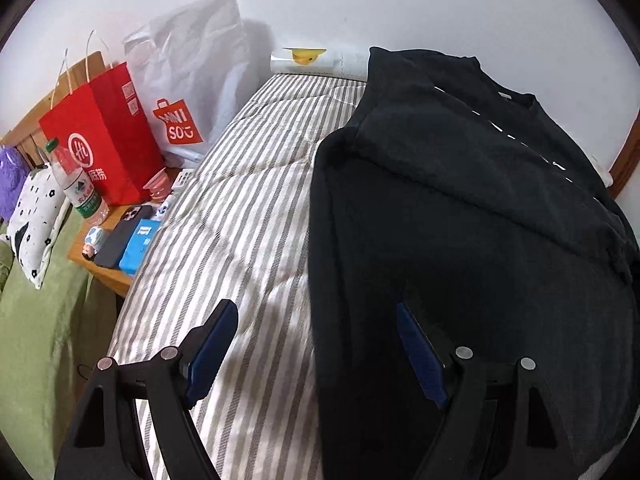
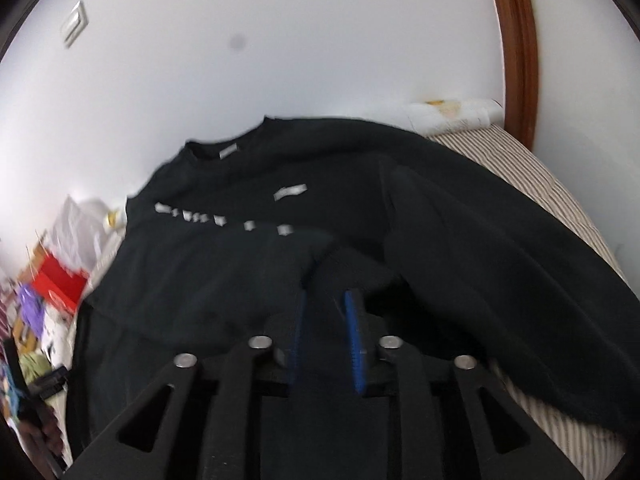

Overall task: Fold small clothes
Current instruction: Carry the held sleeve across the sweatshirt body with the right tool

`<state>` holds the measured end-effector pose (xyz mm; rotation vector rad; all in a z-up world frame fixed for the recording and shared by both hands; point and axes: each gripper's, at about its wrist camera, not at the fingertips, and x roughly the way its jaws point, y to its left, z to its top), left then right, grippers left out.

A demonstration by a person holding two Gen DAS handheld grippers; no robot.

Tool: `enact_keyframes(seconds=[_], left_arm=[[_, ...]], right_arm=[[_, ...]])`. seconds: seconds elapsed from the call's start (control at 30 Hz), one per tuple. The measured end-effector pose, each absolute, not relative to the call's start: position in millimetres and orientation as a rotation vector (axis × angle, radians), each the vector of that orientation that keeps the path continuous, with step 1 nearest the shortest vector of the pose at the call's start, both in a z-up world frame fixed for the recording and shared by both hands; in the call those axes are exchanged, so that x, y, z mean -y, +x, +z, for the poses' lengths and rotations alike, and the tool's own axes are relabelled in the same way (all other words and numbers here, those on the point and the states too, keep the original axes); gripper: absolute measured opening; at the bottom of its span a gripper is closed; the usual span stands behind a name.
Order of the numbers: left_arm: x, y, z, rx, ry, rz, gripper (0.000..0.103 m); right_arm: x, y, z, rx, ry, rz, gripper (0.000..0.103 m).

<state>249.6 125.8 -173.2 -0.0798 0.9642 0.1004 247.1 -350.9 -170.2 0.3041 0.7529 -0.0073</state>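
**Grippers over a black sweatshirt on a striped bed**

Left gripper point(image 1: 316, 344): jaws stand wide apart, nothing between the blue pads. One finger hangs over the striped bedcover point(image 1: 248, 216), the other over the near edge of the black sweatshirt point(image 1: 460, 208).

Right gripper point(image 2: 325, 340): jaws stand a little apart with a narrow gap. A ridge of sweatshirt cloth lies just ahead of the tips; the view is blurred, and no cloth can be seen pressed between the pads.

Sweatshirt: spread flat on the bed, collar toward the white wall, a pale neck label inside the collar. One sleeve is folded inward across the body. A broken row of small white characters runs across the chest, with one separate white mark above it; neither can be read.

Surroundings, left wrist view:
- A rolled white item with a yellow duck print point(image 1: 304, 59) lies at the far end of the bed against the wall.
- A white plastic bag point(image 1: 188, 80) carries a red shopping-bag logo reading "MINISO".
- A red paper bag point(image 1: 100, 136) shows a white round logo and Chinese characters.
- A wooden bedside table point(image 1: 100, 264) holds a water bottle point(image 1: 76, 184) with a green label, a dark phone point(image 1: 120, 236) and a blue packet point(image 1: 138, 246).
- A white cushion with black flowers point(image 1: 36, 220) rests on green bedding point(image 1: 36, 340).
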Motion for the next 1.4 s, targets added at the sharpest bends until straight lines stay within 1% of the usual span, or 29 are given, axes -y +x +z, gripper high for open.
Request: enact_keyframes(seconds=[0.07,0.13,0.2,0.3,0.37,0.47,0.6,0.83,0.9,0.93,1.03,1.1,1.13,1.17,1.2,1.27,1.3,1.4], left_arm=[[-129.1,238.8,-171.6,-0.958,-0.085,0.099,0.079],[-132.8,225.2,-170.2,-0.955,-0.085,0.091,0.079],[-134.8,213.4,-169.7,-0.95,-0.085,0.079,0.079],[-137.3,193.2,-172.9,-0.958,-0.102,0.056,0.079],[-137.8,179.4,-176.4,-0.965,-0.118,0.036,0.078],[-135.1,164.2,-180.9,-0.968,-0.13,0.021,0.072],[-127.4,150.7,-185.1,-0.952,-0.128,0.007,0.067],[-114.0,155.0,-186.2,-0.939,-0.087,0.009,0.066],[-113.5,158.2,-186.0,-0.933,-0.085,0.025,0.057],[-112.8,160.1,-185.7,-0.931,-0.081,0.031,0.054],[-110.2,164.6,-185.4,-0.928,-0.081,0.021,0.042],[-107.6,166.2,-185.6,-0.929,-0.086,0.012,0.031],[-106.5,166.8,-185.6,-0.931,-0.091,0.005,0.027],[-105.5,166.8,-185.4,-0.934,-0.098,-0.006,0.017],[-105.0,166.9,-185.3,-0.937,-0.106,-0.015,0.013],[-105.2,166.5,-183.8,-0.935,-0.115,-0.004,0.008],[-105.9,165.7,-183.6,-0.929,-0.126,-0.005,0.007],[-110.9,160.8,-182.0,-0.928,-0.153,-0.006,0.006]], right_arm=[[350.8,232.0,-173.5,-0.77,0.287,-0.019,0.049],[351.2,212.9,-176.3,-0.782,0.261,-0.035,0.052],[352.2,191.3,-179.1,-0.801,0.231,-0.051,0.058],[355.1,161.8,-187.1,-0.825,0.196,-0.07,0.062],[356.7,142.1,-195.2,-0.851,0.172,-0.084,0.062],[359.3,117.5,-206.2,-0.884,0.167,-0.099,0.062],[358.7,91.5,-219.2,-0.912,0.168,-0.091,0.062],[358.6,81.8,-237.9,-0.941,0.196,-0.076,0.062],[356.2,84.0,-238.3,-0.925,0.185,-0.076,0.062],[354.8,85.7,-238.7,-0.921,0.181,-0.074,0.062],[348.8,90.6,-238.9,-0.904,0.158,-0.07,0.054],[345.0,95.1,-238.1,-0.895,0.146,-0.063,0.045],[343.1,97.0,-238.0,-0.891,0.139,-0.057,0.043],[341.4,98.4,-237.7,-0.887,0.137,-0.052,0.036],[340.6,100.5,-237.2,-0.885,0.138,-0.048,0.026],[339.1,101.9,-235.9,-0.882,0.135,-0.047,0.012],[339.0,102.2,-235.3,-0.881,0.133,-0.046,0.01],[340.2,98.1,-233.1,-0.872,0.146,-0.046,0.008]])
